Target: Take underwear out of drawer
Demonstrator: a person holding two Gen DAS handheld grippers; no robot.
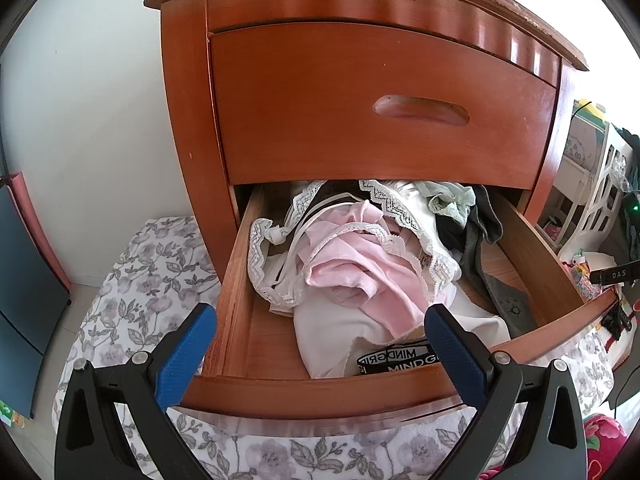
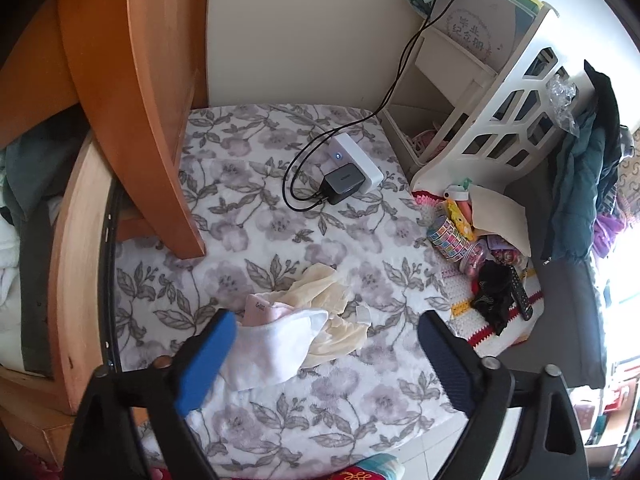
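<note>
Several garments already lie on the flowered mat (image 2: 280, 232), under the right gripper (image 2: 326, 334), whose fingers stand wide apart and empty. Most underwear (image 1: 360, 256) remains heaped in the open drawer (image 1: 552, 264), beyond the left gripper (image 1: 320, 328), fingers also apart.

White wall (image 2: 288, 32), floral rug (image 2: 304, 240), white shelf unit (image 2: 504, 120).

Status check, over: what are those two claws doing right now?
Both grippers, left and right, open, empty. Underwear dropped on floral blanket. More clothes in drawer. Nothing blocking.
</note>
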